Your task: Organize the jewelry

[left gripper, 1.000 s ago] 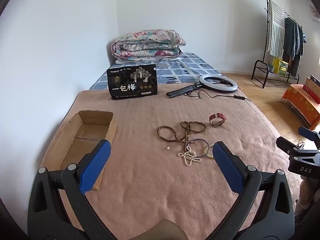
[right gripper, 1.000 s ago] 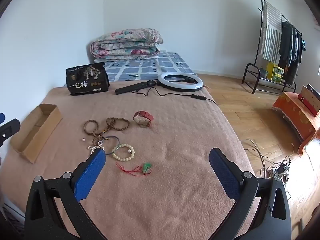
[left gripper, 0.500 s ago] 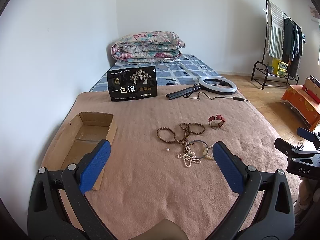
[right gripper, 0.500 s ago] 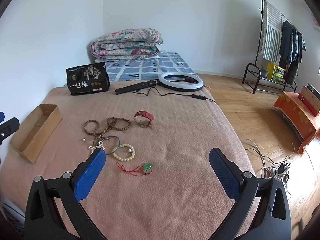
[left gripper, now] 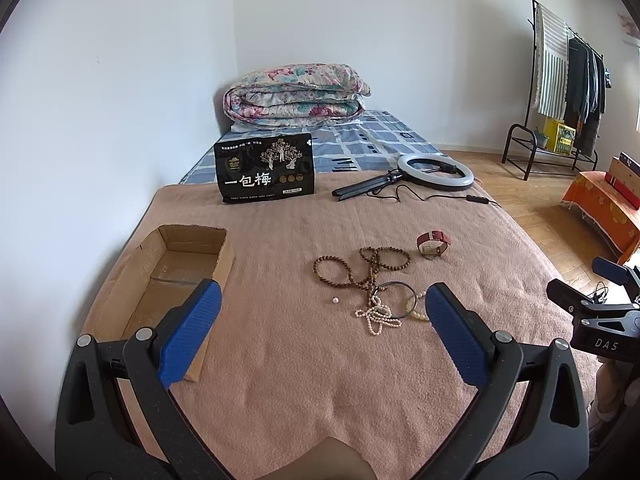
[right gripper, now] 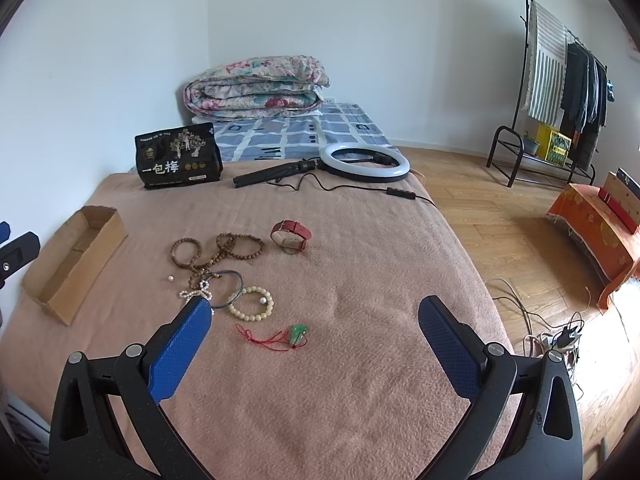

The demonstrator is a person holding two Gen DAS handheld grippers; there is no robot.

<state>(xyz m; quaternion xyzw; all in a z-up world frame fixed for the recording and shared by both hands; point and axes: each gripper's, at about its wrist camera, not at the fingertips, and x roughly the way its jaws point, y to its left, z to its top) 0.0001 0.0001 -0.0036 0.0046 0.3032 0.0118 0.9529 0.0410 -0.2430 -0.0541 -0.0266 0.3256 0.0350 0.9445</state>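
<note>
Jewelry lies loose on the brown blanket [left gripper: 304, 360]: brown bead strands [left gripper: 360, 266] [right gripper: 218, 248], a white pearl string [left gripper: 376, 316], a dark bangle [left gripper: 394, 298], a cream bead bracelet [right gripper: 251, 303], a red-strapped watch [left gripper: 433, 243] [right gripper: 291, 235], a red cord with a green pendant [right gripper: 296, 334] and a single pearl [left gripper: 335, 300]. An open cardboard box [left gripper: 168, 280] [right gripper: 72, 258] sits at the left. My left gripper [left gripper: 320, 326] is open above the blanket, short of the jewelry. My right gripper [right gripper: 314, 332] is open too, nothing between its fingers.
A black snack bag [left gripper: 265, 168] stands at the back, beside a ring light [left gripper: 434, 172] with its cable. A folded quilt [left gripper: 294, 94] lies behind. To the right are wooden floor, a clothes rack [right gripper: 560, 80], an orange-covered bench [right gripper: 596, 224] and cables [right gripper: 552, 336].
Both views have shifted only slightly; the scene sits a touch lower in the left wrist view. Both grippers stay open and no jewelry has moved.
</note>
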